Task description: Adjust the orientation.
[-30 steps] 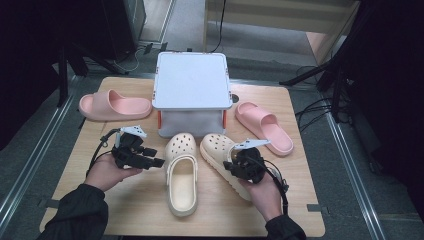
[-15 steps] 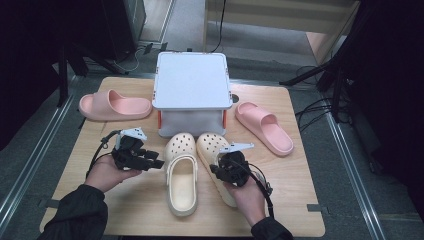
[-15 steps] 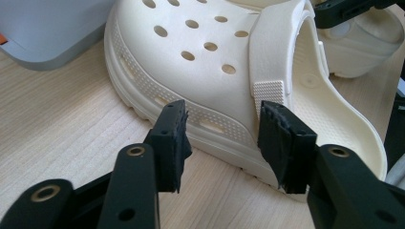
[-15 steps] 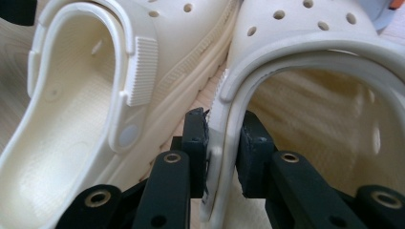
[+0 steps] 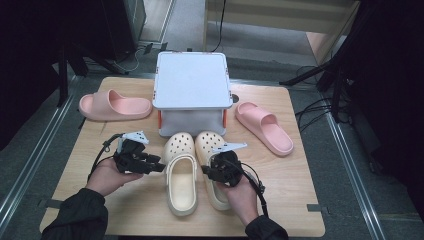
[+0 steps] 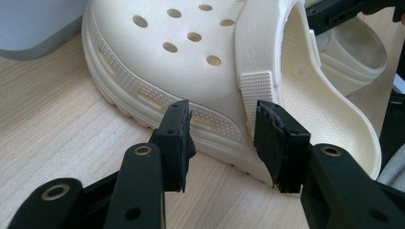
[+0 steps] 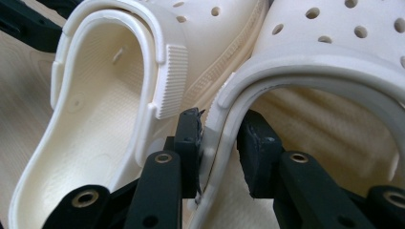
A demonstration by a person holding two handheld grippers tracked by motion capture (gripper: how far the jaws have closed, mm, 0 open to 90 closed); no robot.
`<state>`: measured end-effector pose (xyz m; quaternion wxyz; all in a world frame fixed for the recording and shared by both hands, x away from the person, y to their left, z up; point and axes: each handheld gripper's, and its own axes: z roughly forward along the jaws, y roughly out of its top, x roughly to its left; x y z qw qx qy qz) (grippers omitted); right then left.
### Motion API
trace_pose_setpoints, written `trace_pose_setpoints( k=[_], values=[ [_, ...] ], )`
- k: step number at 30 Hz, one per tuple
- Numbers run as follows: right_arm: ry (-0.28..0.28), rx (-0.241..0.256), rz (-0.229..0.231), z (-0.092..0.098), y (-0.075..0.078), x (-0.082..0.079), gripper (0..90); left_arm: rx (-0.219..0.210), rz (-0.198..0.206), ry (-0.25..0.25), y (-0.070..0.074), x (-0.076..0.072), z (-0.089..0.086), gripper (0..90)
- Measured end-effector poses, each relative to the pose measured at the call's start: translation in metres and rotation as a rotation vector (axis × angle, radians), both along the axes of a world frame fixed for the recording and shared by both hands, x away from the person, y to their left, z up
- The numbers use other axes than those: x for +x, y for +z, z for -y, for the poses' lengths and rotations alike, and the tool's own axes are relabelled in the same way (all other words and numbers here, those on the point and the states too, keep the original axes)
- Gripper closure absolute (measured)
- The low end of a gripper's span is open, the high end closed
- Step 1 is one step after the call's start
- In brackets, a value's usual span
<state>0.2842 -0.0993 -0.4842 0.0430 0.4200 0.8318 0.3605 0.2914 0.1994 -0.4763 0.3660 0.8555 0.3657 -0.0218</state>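
Your high view is soft and slightly blurred, with even overhead light on the wooden table [image 5: 300,200] and near-black surroundings at both sides. Shadows under the cream clogs [image 5: 181,180] are faint. Your left gripper view is bright and sharp on the clog's side, while the near black jaws blur slightly. Your right gripper view is washed out, with pale glare flattening the clog's surfaces.

Two cream perforated foam clogs [image 5: 181,177] [image 5: 212,165], two pink foam slides [image 5: 114,105] [image 5: 264,127], and one grey lidded plastic box [image 5: 191,92].
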Motion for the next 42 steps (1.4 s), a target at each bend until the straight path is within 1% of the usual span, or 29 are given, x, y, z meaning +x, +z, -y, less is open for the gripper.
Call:
trace_pose_setpoints(
  k=[4, 7, 8, 11, 13, 14, 16, 17, 19, 20, 21, 22, 24, 25, 26, 29, 31, 32, 33, 35, 36, 38, 39, 42],
  values=[
    [0.004, 0.014, -0.011, -0.002, 0.0, 0.002, 70.5, 0.007, -0.002, -0.003, -0.001, -0.003, 0.001, 56.4],
    [0.024, 0.023, -0.012, -0.005, -0.001, 0.002, 69.2, 0.011, -0.003, -0.006, -0.002, -0.005, 0.003, 56.4],
    [0.036, 0.021, -0.004, -0.005, -0.001, 0.002, 68.7, 0.011, -0.003, -0.003, -0.002, -0.005, 0.003, 56.4],
    [0.052, 0.029, -0.01, -0.006, -0.001, 0.003, 66.4, 0.0, -0.005, 0.006, -0.003, -0.006, 0.001, 56.4],
    [0.062, 0.036, -0.012, -0.004, -0.001, 0.004, 65.5, 0.002, 0.003, 0.018, -0.002, -0.007, -0.001, 56.6],
    [0.065, 0.042, -0.002, -0.002, 0.0, 0.003, 65.4, 0.0, -0.001, 0.022, -0.002, -0.007, -0.002, 57.7],
    [0.07, 0.05, 0.01, 0.001, 0.004, 0.002, 65.6, -0.011, -0.029, 0.045, -0.003, -0.005, -0.004, 63.4],
    [0.072, 0.053, 0.021, 0.002, 0.006, 0.001, 66.4, -0.02, -0.037, 0.059, -0.004, -0.004, -0.005, 65.2],
    [0.071, 0.063, 0.04, 0.007, 0.011, -0.003, 71.3, -0.013, -0.048, 0.069, -0.007, -0.002, -0.005, 69.1],
    [0.07, 0.064, 0.041, 0.01, 0.013, -0.005, 78.5, -0.004, -0.051, 0.067, -0.009, -0.001, -0.004, 69.8],
    [0.076, 0.069, 0.049, 0.013, 0.015, -0.008, 83.3, 0.004, -0.051, 0.064, -0.01, 0.0, -0.003, 70.3],
    [0.073, 0.071, 0.049, 0.016, 0.016, -0.01, 85.4, 0.01, -0.054, 0.06, -0.012, 0.001, -0.002, 70.4],
    [0.069, 0.063, 0.044, 0.019, 0.016, -0.011, 86.8, 0.026, -0.063, 0.043, -0.016, 0.002, 0.004, 70.6],
    [0.068, 0.055, 0.049, 0.02, 0.015, -0.011, 86.8, 0.03, -0.071, 0.037, -0.017, 0.001, 0.006, 70.9],
    [0.068, 0.047, 0.052, 0.02, 0.014, -0.01, 86.7, 0.038, -0.068, 0.024, -0.019, 0.001, 0.009, 71.6],
    [0.062, 0.036, 0.039, 0.019, 0.009, -0.008, 85.4, 0.016, -0.077, -0.001, -0.019, -0.002, 0.012, 72.4],
    [0.067, 0.033, 0.047, 0.018, 0.009, -0.009, 83.3, 0.022, -0.072, -0.013, -0.018, -0.004, 0.014, 72.5],
    [0.066, 0.029, 0.055, 0.017, 0.009, -0.01, 81.7, 0.026, -0.063, -0.013, -0.018, -0.005, 0.015, 72.4],
    [0.069, 0.032, 0.063, 0.017, 0.008, -0.01, 80.6, 0.025, -0.067, -0.018, -0.018, -0.005, 0.016, 72.2],
    [0.067, 0.033, 0.07, 0.018, 0.008, -0.01, 77.8, 0.024, -0.066, -0.013, -0.018, -0.005, 0.016, 70.8],
    [0.066, 0.035, 0.074, 0.019, 0.008, -0.01, 76.0, 0.018, -0.07, -0.013, -0.018, -0.004, 0.014, 70.2],
    [0.062, 0.046, 0.077, 0.021, 0.008, -0.01, 72.1, -0.012, -0.074, 0.005, -0.016, -0.003, 0.009, 69.8],
    [0.06, 0.051, 0.078, 0.022, 0.007, -0.01, 70.4, -0.028, -0.072, 0.015, -0.014, -0.003, 0.007, 70.2],
    [0.058, 0.067, 0.079, 0.022, 0.008, -0.011, 65.1, -0.046, -0.041, 0.034, -0.007, -0.004, -0.002, 70.9]
  ],
)
